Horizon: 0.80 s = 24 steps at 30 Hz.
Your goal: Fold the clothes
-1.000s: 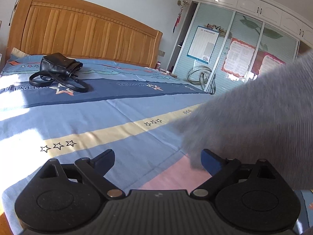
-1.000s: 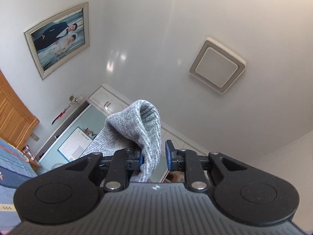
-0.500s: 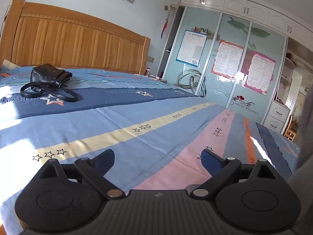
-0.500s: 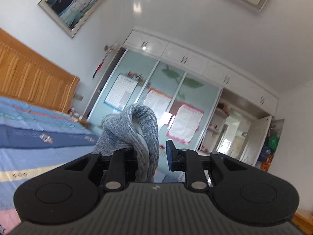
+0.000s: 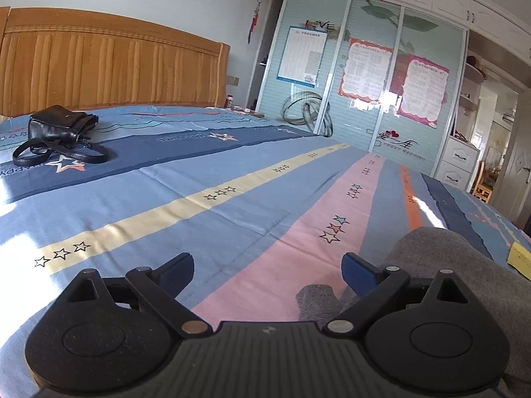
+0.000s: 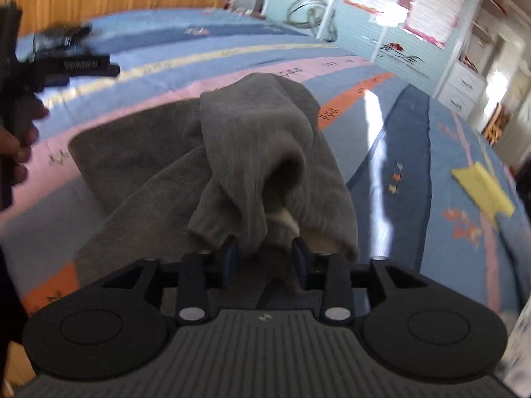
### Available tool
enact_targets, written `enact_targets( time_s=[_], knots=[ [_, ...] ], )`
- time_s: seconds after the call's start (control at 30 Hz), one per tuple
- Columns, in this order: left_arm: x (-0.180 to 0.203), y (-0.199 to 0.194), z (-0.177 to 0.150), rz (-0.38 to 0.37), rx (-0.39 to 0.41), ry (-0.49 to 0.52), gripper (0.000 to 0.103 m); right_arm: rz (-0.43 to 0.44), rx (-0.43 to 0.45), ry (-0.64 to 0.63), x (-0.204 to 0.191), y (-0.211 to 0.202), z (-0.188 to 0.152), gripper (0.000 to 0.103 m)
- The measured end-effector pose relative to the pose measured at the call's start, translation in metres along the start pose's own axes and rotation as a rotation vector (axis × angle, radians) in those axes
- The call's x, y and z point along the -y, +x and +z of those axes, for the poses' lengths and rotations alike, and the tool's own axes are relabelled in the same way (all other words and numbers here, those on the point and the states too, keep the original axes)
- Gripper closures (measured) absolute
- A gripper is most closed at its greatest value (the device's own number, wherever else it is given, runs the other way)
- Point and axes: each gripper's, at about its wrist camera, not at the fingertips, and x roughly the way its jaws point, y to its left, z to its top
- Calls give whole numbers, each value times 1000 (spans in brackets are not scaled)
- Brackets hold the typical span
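Observation:
A grey knitted garment [image 6: 259, 139] lies bunched on the striped bed sheet [image 6: 415, 152]. My right gripper [image 6: 264, 258] is shut on a fold of it, low over the bed, and the cloth drapes over the blue fingers. The garment also shows in the left wrist view [image 5: 464, 272], at the lower right, beside and under the right finger. My left gripper [image 5: 267, 270] is open and empty just above the sheet [image 5: 199, 172]. In the right wrist view the left gripper [image 6: 76, 66] appears at the far left, held by a hand.
A black handbag [image 5: 56, 129] with a strap lies near the wooden headboard [image 5: 109, 69]. A yellow cloth [image 6: 483, 189] lies on the bed's right side. A wardrobe with sliding doors [image 5: 365, 76] stands beyond the bed.
My right gripper has swung down from pointing at the ceiling to the bed, lowering the grey garment onto the sheet. The left view has turned right.

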Motion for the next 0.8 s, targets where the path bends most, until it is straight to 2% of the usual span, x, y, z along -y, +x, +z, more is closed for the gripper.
enact_targets(
  time_s=[0.13,0.17,0.23,0.33,0.53,0.6,0.67,0.73,0.8],
  knots=[
    [22,-6,-6,-46,16,84,6,38,119,222,12,-31,-23,51],
    [28,-6,-8,-60,10,100,6,36,156,281,17,-38,-23,49],
    [39,-7,-11,-82,1,126,4,25,238,419,34,-48,-32,37],
    [54,-10,-13,-140,-7,156,1,-1,303,569,49,-52,-50,35],
    [68,-4,-7,-426,-148,-7,1,-39,351,689,68,-53,-86,32],
    [73,4,-6,-462,-183,-46,1,-33,372,728,74,-50,-98,31],
    [74,14,-7,-444,-213,-90,1,-19,398,798,86,-42,-111,31],
    [74,27,-9,-443,-273,-151,1,6,418,897,100,-32,-126,31],
    [72,41,-12,-473,-352,-229,1,24,435,993,113,-23,-142,31]
  ],
)
